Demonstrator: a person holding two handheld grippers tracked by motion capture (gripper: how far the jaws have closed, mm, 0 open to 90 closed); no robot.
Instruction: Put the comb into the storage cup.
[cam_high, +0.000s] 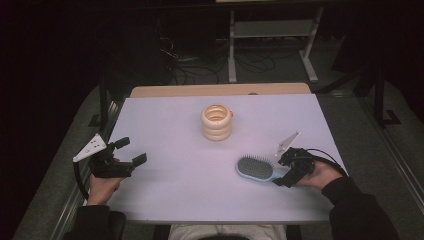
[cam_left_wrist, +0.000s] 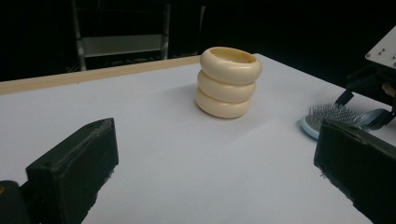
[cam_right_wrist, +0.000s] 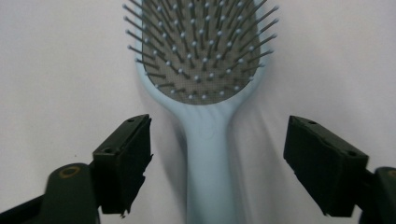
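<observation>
Light-blue hairbrush lies bristles-up, near and right of the ringed cream cup. Right gripper, jaws wide and empty, straddles its handle: likely light, rigid, smooth; grasp mid-handle. Left gripper open, empty

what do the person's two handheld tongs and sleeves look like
Both tongs are black, each with two blocky, squared jaws. The left tongs carry a grey three-cornered plate marked with small dots and trail a black cable. The right tongs carry a similar grey plate and a looping black cable. The sleeves are dark.
</observation>
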